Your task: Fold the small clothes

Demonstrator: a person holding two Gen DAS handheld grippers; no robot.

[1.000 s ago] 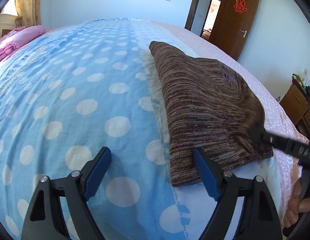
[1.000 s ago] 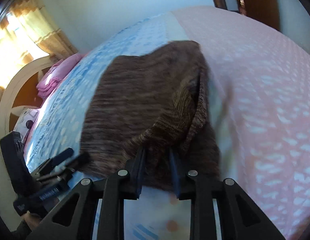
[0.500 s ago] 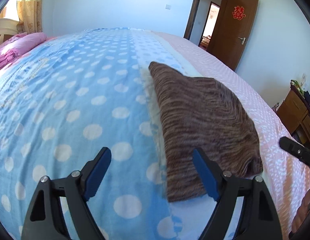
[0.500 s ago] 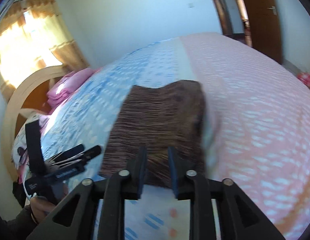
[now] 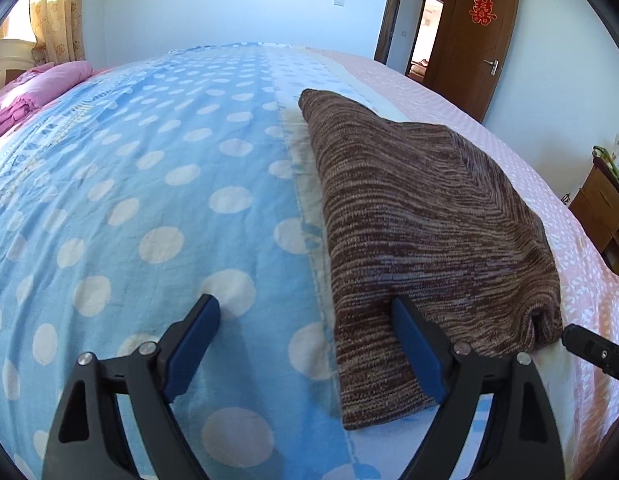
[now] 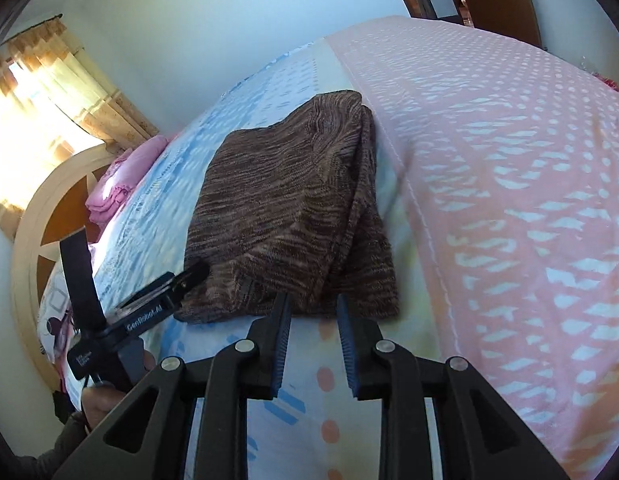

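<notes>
A brown knitted garment (image 5: 421, 232) lies folded on the bed, also seen in the right wrist view (image 6: 293, 216). My left gripper (image 5: 305, 312) is open wide and low over the bed; its right finger rests on the garment's near left corner. It also shows in the right wrist view (image 6: 165, 292) at the garment's left corner. My right gripper (image 6: 313, 312) is slightly open and empty, just short of the garment's near edge. Its tip shows in the left wrist view (image 5: 589, 348).
The bed has a blue polka-dot sheet (image 5: 129, 200) on the left and a pink patterned sheet (image 6: 509, 200) on the right. A pink folded blanket (image 5: 33, 88) lies at the headboard. A wooden cabinet (image 5: 605, 208) and a door (image 5: 481, 32) stand to the right.
My right gripper let go of the garment's fold, drew back and opened a little. The garment now lies flat. My left gripper rose, then came down onto the garment's corner.
</notes>
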